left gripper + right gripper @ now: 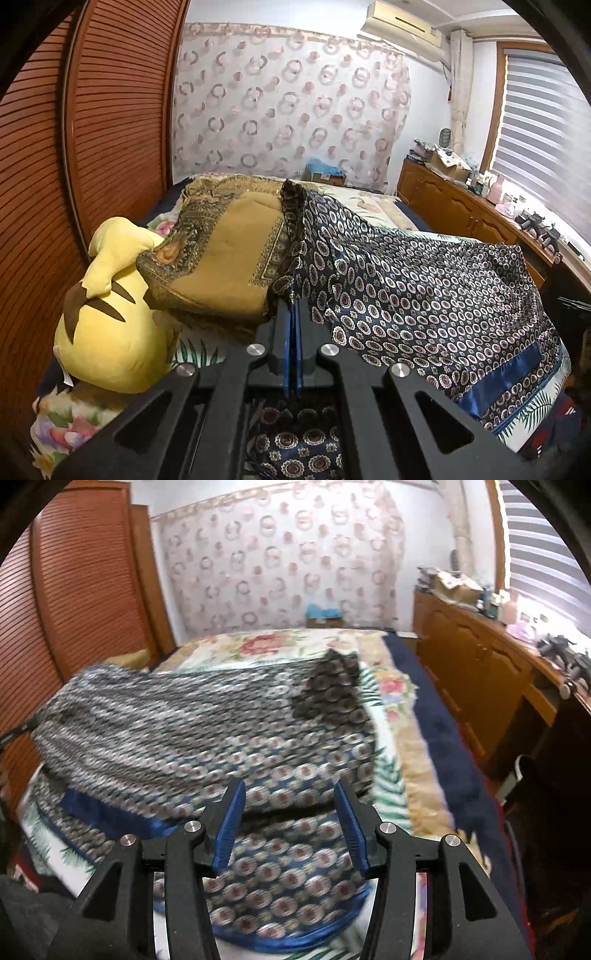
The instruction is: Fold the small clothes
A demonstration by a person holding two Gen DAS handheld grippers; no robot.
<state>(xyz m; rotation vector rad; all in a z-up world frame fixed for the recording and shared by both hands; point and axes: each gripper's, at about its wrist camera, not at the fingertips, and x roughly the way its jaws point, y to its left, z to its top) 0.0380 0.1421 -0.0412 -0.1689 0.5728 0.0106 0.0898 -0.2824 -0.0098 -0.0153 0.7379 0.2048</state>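
Observation:
A dark blue garment with a ring pattern and blue satin trim hangs stretched over the bed. My left gripper is shut on its edge and holds it lifted, so the cloth drapes off to the right. In the right wrist view the same garment lies partly on the bed, its left side raised and blurred. My right gripper is open and empty just above the garment's near part.
A yellow plush toy and a folded mustard blanket lie left on the bed. The floral bedspread stretches to the far wall. A wooden cabinet runs along the right. A louvred wardrobe stands left.

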